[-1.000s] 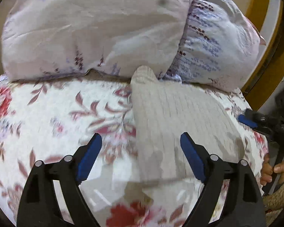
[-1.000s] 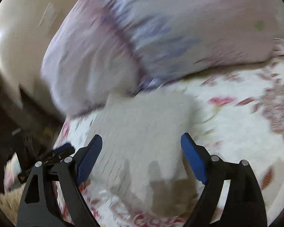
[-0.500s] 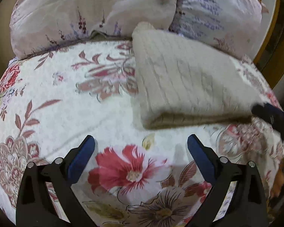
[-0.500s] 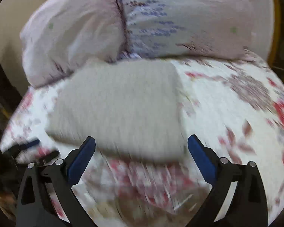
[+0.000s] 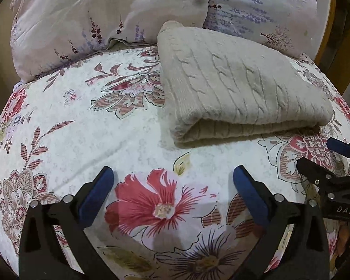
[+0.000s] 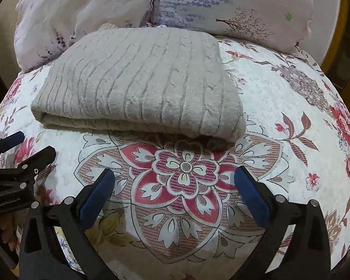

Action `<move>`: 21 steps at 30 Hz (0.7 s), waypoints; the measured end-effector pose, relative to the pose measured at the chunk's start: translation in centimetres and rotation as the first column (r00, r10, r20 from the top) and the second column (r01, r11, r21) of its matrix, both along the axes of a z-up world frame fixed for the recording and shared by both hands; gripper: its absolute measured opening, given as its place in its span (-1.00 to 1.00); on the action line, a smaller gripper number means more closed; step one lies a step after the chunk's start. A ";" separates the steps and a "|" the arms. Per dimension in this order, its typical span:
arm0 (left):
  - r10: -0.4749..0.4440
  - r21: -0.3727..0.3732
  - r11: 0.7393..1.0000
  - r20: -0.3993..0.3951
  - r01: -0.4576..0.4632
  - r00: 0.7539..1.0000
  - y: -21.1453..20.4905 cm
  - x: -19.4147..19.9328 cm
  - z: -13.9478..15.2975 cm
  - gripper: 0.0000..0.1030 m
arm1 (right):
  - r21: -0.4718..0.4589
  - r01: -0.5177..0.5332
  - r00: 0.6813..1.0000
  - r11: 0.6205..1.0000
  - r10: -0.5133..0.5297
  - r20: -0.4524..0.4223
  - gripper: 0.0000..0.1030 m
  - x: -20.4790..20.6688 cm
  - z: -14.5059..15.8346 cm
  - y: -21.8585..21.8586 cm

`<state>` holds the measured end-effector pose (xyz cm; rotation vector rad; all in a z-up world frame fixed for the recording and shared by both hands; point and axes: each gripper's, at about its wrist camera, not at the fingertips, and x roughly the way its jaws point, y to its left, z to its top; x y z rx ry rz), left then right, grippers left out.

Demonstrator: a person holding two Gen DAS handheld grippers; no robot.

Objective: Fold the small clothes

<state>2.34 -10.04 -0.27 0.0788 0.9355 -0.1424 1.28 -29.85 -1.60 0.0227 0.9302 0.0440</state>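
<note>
A beige cable-knit sweater [image 5: 233, 86] lies folded into a flat rectangle on the floral bedspread [image 5: 81, 128], its far edge against the pillows. It also shows in the right wrist view [image 6: 140, 81]. My left gripper [image 5: 172, 179] is open and empty, held above the bedspread a short way in front of the sweater's folded edge. My right gripper [image 6: 175, 179] is open and empty, also in front of the sweater. Each gripper shows at the edge of the other's view, the right gripper [image 5: 324, 156] at the right, the left gripper [image 6: 23, 149] at the left.
Two pale floral pillows [image 5: 105, 16] [image 6: 233, 7] lie at the head of the bed behind the sweater. A wooden bed frame [image 5: 326, 35] runs along the right side. The bedspread drops off at the left and right edges.
Both grippers have pulled back from the sweater toward the foot of the bed. The sweater stays folded and lies farther from the fingers than before.
</note>
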 end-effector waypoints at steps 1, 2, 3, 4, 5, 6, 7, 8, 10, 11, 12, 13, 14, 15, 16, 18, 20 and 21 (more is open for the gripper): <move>0.000 0.001 1.000 0.000 0.000 1.000 0.0 0.0 0.0 0.97 | 0.000 -0.001 1.000 1.000 0.001 0.000 0.97 0.0 0.0 0.0; -0.001 0.001 1.000 0.001 0.001 1.000 0.0 0.0 0.0 0.97 | 0.000 -0.001 1.000 1.000 0.001 0.000 0.97 0.1 0.0 0.0; -0.001 0.002 1.000 0.001 0.001 1.000 0.0 0.0 0.0 0.97 | -0.001 -0.001 1.000 1.000 0.001 0.000 0.97 0.1 0.0 0.0; 0.000 0.002 1.000 0.001 0.000 1.000 0.0 0.0 0.0 0.97 | -0.001 -0.001 1.000 1.000 0.001 0.000 0.97 0.0 0.0 0.0; 0.000 0.001 1.000 0.001 0.000 1.000 0.0 0.0 0.0 0.97 | -0.001 -0.001 1.000 1.000 0.001 0.000 0.97 0.0 0.0 0.0; 0.000 0.002 1.000 0.001 0.000 1.000 -0.1 0.0 0.0 0.97 | -0.001 -0.001 1.000 1.000 0.001 0.000 0.97 0.1 0.0 0.0; 0.000 0.002 1.000 0.001 0.000 1.000 -0.1 0.0 0.0 0.97 | 0.000 -0.001 1.000 1.000 0.001 0.000 0.97 0.0 0.0 0.0; 0.000 0.002 1.000 0.001 0.000 1.000 -0.1 0.0 0.0 0.97 | 0.000 -0.001 1.000 1.000 0.001 0.000 0.97 0.0 0.1 0.1; 0.000 0.001 1.000 0.001 0.000 1.000 -0.2 0.1 -0.1 0.97 | 0.000 -0.001 1.000 1.000 0.001 0.000 0.97 0.0 0.1 0.0; 0.000 0.001 1.000 0.001 0.000 1.000 -0.2 0.1 -0.1 0.97 | 0.000 -0.001 1.000 1.000 0.001 0.000 0.97 0.0 0.0 0.0; 0.000 0.001 1.000 0.001 0.000 1.000 -0.2 0.1 -0.1 0.97 | 0.000 -0.002 1.000 1.000 0.002 0.000 0.97 0.0 0.1 0.0; 0.000 0.001 1.000 0.001 0.000 1.000 -0.2 0.1 -0.1 0.97 | 0.000 -0.002 1.000 1.000 0.002 0.000 0.97 0.0 0.1 0.0; 0.000 0.001 1.000 0.001 0.000 1.000 -0.2 0.1 -0.1 0.97 | 0.000 -0.002 1.000 1.000 0.002 0.000 0.97 0.0 0.1 0.0; 0.000 0.001 1.000 0.001 0.000 1.000 -0.3 0.1 -0.1 0.97 | -0.001 -0.002 1.000 1.000 0.002 0.000 0.97 0.1 0.0 0.0; 0.000 0.001 1.000 0.001 0.000 1.000 -0.3 0.1 -0.1 0.97 | -0.001 -0.002 1.000 1.000 0.002 0.000 0.97 0.0 0.1 0.0; 0.000 0.001 1.000 0.001 0.000 1.000 -0.3 0.1 -0.1 0.97 | -0.001 -0.002 1.000 1.000 0.002 0.000 0.97 0.0 0.1 0.0; 0.000 0.001 1.000 0.001 0.000 1.000 -0.3 0.1 -0.1 0.97 | -0.001 -0.002 1.000 1.000 0.002 0.000 0.97 0.0 0.1 0.0; 0.000 0.001 1.000 0.001 0.000 1.000 -0.3 0.1 -0.1 0.97 | -0.001 -0.002 1.000 1.000 0.002 0.000 0.97 -0.1 0.1 0.0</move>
